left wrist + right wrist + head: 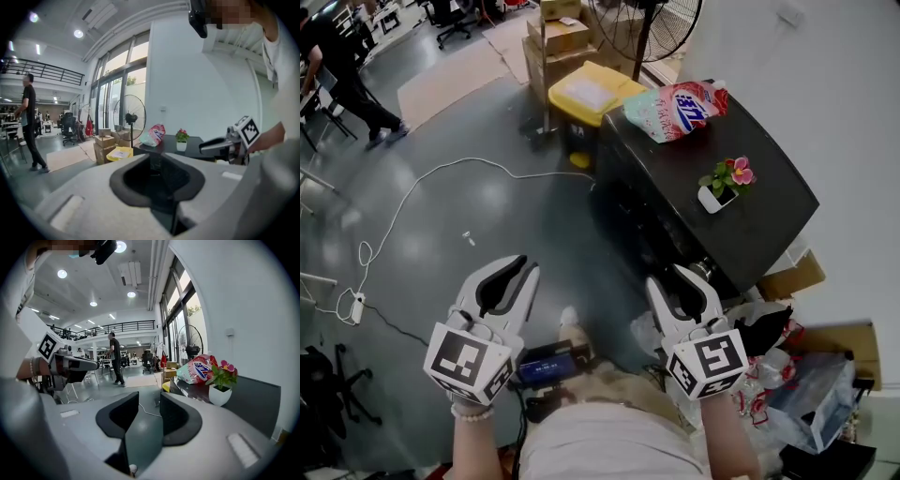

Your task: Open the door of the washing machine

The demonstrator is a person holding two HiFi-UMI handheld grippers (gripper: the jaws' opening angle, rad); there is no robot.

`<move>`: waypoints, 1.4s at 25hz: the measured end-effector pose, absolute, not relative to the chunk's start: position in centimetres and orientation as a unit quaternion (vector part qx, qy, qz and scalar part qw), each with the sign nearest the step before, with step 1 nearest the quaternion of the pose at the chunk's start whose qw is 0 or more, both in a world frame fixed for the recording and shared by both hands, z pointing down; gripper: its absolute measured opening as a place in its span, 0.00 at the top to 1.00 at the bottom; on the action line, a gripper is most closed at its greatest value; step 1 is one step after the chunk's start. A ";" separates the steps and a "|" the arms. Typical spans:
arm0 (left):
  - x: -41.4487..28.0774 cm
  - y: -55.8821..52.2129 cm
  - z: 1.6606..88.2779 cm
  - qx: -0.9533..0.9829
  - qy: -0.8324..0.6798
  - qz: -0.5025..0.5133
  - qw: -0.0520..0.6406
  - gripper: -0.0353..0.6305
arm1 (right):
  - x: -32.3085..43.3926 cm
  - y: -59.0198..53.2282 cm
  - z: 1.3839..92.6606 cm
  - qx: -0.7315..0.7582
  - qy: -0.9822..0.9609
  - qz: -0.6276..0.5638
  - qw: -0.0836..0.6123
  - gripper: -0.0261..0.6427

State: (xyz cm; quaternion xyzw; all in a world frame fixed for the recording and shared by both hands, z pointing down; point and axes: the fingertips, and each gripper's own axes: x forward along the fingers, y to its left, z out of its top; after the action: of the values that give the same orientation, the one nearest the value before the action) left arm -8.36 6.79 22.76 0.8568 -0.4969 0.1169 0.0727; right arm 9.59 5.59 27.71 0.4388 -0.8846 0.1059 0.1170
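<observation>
We stand on a grey floor [487,216] with the task, as far as we can judge, barely begun. The washer [750,216], a dark box against the white wall, sits ahead and to our right. It is well apart from the left gripper and nearer the right one, though neither touches it. Its front face falls away steeply under the head camera and is too dark to read, so we cannot make out the door; it is probably shut, but we would not swear to it. A bin [586,98] with a yellow lid stands just beyond the washer's far end. A pink bag [680,108] lies on the washer's top at that end, and a small potted flower [722,187] stands upright nearer the middle. A white cable [422,183] trails across the floor to our left. The left gripper [157,157] has its jaws a little apart with nothing between them, only the washer's dark side showing through the narrow gap. The right gripper [150,397] has its jaws spread somewhat wider, also empty, with bare floor showing between the pads. Everything is left to do: close in on the front face, find the door's edge or handle, take hold of it and swing it open.
</observation>
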 end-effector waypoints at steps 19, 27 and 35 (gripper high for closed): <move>-13.8 -5.0 24.4 0.888 -0.433 0.132 0.083 0.85 | 4.0 -3.9 28.5 0.483 -0.855 0.127 0.139 0.77; -15.3 -8.4 26.4 0.899 -0.406 0.137 0.092 0.84 | 2.6 -6.4 29.6 0.498 -0.843 0.137 0.147 0.77; -15.0 -11.1 29.5 0.907 -0.381 0.148 0.101 0.83 | 2.3 -8.0 30.7 0.502 -0.838 0.142 0.160 0.77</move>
State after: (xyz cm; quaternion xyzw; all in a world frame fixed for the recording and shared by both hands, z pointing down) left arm -14.97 -11.08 29.51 0.9073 -0.3806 0.1480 0.1006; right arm 2.29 -7.98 30.69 0.5021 -0.8380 0.1419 0.1596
